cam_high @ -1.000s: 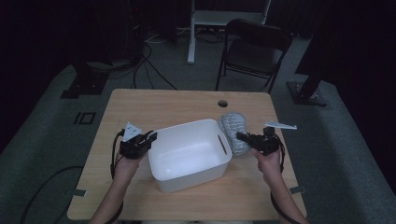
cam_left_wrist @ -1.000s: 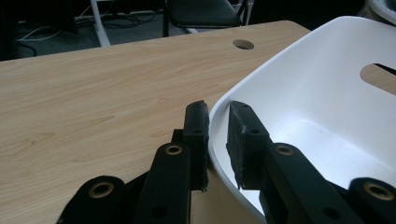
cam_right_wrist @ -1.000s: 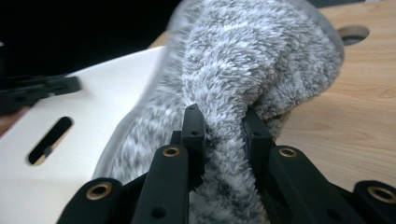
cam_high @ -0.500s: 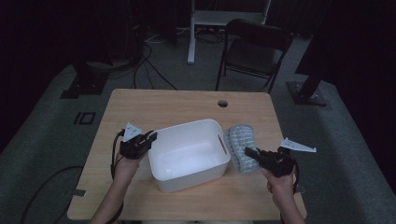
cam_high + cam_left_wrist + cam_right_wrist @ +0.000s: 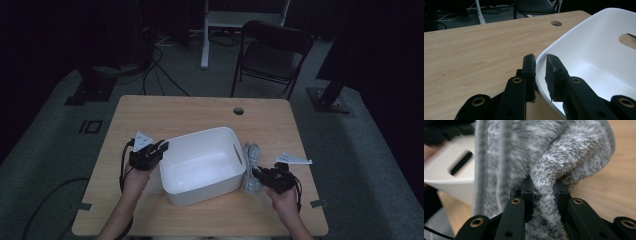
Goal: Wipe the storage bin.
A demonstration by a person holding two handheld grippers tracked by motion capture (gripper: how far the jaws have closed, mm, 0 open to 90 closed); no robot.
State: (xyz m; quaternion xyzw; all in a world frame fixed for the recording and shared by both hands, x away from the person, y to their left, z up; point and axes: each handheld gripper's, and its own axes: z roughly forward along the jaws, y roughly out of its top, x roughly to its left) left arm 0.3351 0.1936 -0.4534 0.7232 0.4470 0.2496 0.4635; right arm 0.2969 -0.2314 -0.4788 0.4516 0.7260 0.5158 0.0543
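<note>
While the left hand-held gripper [image 5: 159, 148] pinches the white bin's [image 5: 200, 150] left rim at mid-surface [image 5: 190, 110], the right hand-held gripper [image 5: 257, 174] clamps a fold of grey fleece cloth [image 5: 250, 167] lying just right of the bin.

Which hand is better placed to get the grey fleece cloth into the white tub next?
Right. The right tool is clamped on a fold of the fleece cloth, which lies beside the white tub. The left tool grips the tub's rim on the far side, steadying it.
</note>
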